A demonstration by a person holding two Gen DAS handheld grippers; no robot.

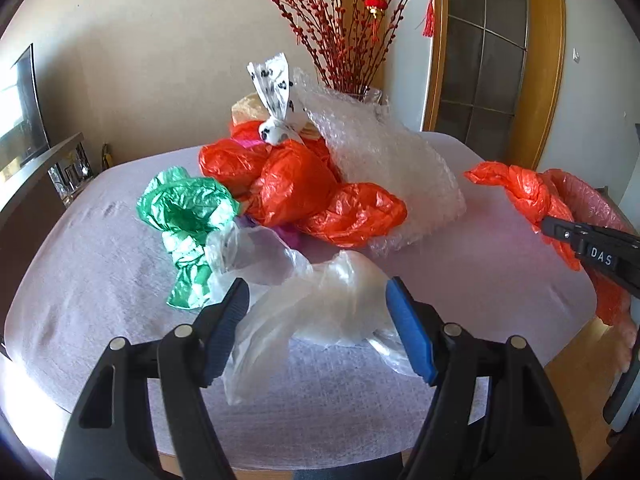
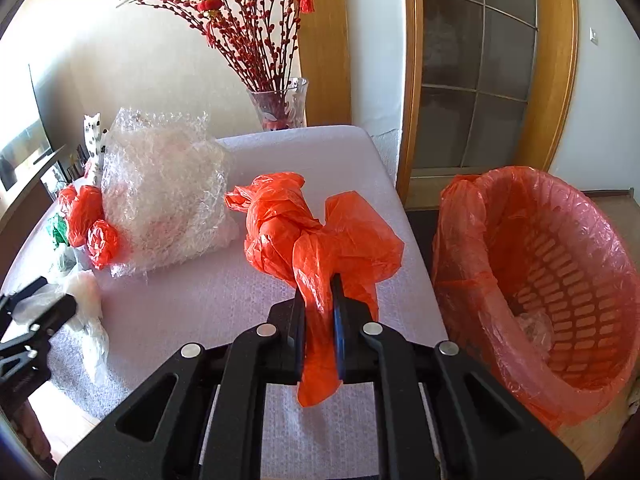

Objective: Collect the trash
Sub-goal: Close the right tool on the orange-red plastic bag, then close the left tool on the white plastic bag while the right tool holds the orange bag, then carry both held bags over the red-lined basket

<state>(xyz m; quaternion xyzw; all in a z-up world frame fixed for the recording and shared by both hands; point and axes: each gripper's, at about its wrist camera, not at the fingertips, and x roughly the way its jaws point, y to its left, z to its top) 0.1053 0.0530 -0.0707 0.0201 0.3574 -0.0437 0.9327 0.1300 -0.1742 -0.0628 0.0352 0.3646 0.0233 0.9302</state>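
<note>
Right claw (image 2: 316,312) only pinches a corner of the orange bag (image 2: 320,236), which might slip short of the bin (image 2: 560,280); left claw (image 1: 316,312) hangs spread over the clear bag (image 1: 320,304).

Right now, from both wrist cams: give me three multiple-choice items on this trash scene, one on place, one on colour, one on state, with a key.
1. Where does the lined waste basket stand?
A. on the table
B. beside the table, on the right gripper's side
C. behind the vase

2. What colour is the crumpled bag at the left end of the pile in the left wrist view?
A. green
B. blue
C. yellow

3. How do the jaws of the right gripper stand?
A. wide open, nothing between them
B. shut on bubble wrap
C. shut on an orange bag

Key: 1 B, the basket sits off the table edge at right. 2 A, its plastic is plainly green. 3 C, orange film is pinched between the jaws, while the left gripper is open around a clear bag.
</note>
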